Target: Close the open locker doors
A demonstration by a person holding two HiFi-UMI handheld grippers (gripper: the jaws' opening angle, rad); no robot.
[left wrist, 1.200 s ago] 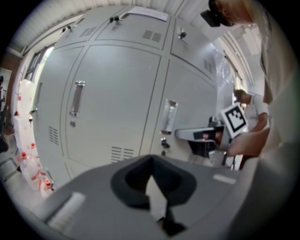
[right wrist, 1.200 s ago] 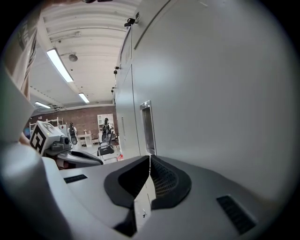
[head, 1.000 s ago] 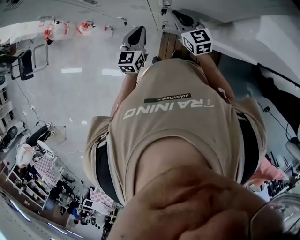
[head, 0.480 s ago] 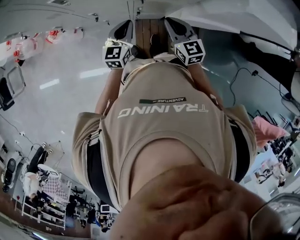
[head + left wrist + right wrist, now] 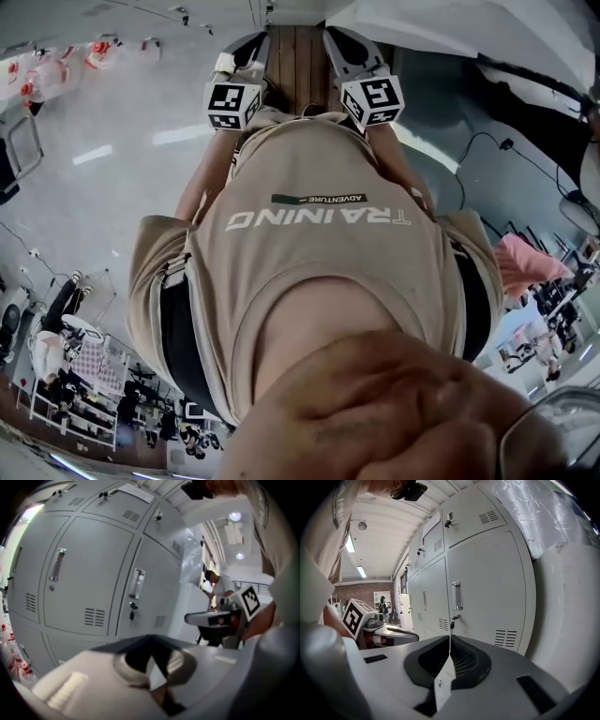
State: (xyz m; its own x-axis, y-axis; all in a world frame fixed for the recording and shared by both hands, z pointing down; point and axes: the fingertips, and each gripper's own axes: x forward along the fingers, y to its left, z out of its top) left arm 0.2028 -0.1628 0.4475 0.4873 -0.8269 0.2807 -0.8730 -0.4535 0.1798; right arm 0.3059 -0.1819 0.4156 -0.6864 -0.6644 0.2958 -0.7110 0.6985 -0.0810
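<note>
Right in front of you, the grey lockers (image 5: 483, 588) have every visible door flush and closed. Your left gripper (image 5: 151, 663) and right gripper (image 5: 449, 656) are both clenched on nothing, pointing at them.

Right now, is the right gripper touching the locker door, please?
Apart. The right gripper view shows the right gripper shut and short of the locker door.
</note>
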